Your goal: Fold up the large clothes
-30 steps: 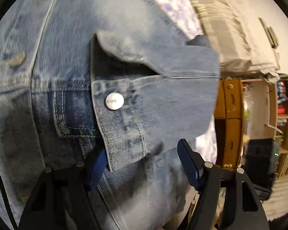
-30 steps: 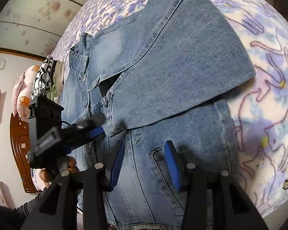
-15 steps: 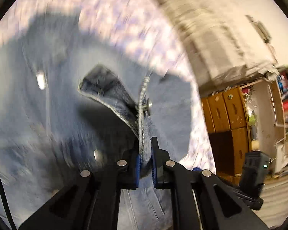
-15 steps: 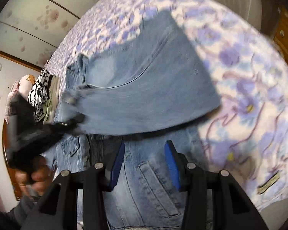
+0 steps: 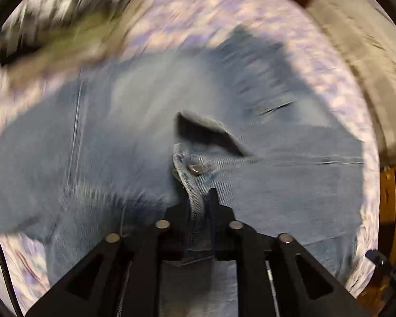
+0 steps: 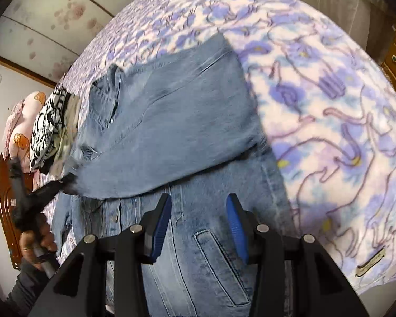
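I see matt faded denim jacket [image 6: 177, 121], its dull metal button [image 5: 197, 168], fleecy printed blanket [image 6: 330, 111], glossy wooden headboard [image 6: 3, 200].

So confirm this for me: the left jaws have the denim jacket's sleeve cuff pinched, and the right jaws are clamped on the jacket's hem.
Wrong on the right gripper: in the right wrist view its jaws stand apart above the denim jacket, gripping nothing. The rest holds: the left gripper has the sleeve cuff between its jaws, though they are opening slightly.
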Available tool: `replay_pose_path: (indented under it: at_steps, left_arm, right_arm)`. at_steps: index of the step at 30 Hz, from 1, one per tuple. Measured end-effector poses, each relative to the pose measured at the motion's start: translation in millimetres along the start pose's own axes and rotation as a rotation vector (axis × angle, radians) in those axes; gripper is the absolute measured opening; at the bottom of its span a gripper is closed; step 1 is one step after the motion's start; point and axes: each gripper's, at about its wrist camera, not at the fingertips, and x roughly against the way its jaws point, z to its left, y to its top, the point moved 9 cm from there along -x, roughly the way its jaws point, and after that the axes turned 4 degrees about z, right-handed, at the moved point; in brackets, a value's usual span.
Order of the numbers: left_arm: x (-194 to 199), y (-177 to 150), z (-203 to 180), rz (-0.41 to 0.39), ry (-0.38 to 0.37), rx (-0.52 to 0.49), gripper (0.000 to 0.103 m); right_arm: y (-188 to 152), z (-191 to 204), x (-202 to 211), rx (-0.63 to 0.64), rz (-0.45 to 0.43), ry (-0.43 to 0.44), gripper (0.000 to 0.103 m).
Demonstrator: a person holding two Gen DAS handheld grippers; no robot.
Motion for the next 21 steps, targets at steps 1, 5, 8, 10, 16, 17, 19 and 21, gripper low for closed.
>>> replay_pose_path:
  at_steps: [1, 5, 8, 10, 16, 17, 19, 21]
  left_arm:
    - [-10.7, -2.7, 11.2, 0.040, -0.011, 0.035, 0.020]
    - [-10.9, 7.8, 18.6, 0.024, -0.061, 0.060, 0.045]
    - [-5.4, 30.3, 25.0, -0.040, -0.097, 0.055, 0.070]
    - [-1.3, 50.4, 27.1, -0.052, -0.158, 0.087, 0.070]
    - [-30.5, 80.0, 32.7, 0.033, -0.265, 0.145, 0.074]
    - [-40.8, 82.7, 28.5, 0.063, -0.265, 0.135, 0.074]
    - [-56.9, 83.4, 21.9, 0.111, -0.251, 0.109, 0.074]
    - [-62.6, 83.1, 11.6, 0.132, -0.214, 0.044, 0.074]
  right_arm:
    - [0.2, 1.2, -1.3, 0.005, 0.006, -0.004, 0.044]
    - [5.7, 7.6, 0.0, 0.037, 0.001, -0.015, 0.044]
    - [11.9, 14.4, 1.2, 0.050, -0.003, -0.013, 0.044]
    - [13.4, 16.9, 0.5, 0.055, -0.003, -0.011, 0.044]
    - [21.9, 26.3, -5.7, 0.090, -0.009, -0.043, 0.044]
    - [29.9, 24.9, -6.4, 0.102, -0.022, -0.066, 0.044]
    - [46.1, 19.5, -8.5, 0.114, -0.040, -0.095, 0.044]
    - [71.3, 9.2, -13.1, 0.120, -0.062, -0.129, 0.044]
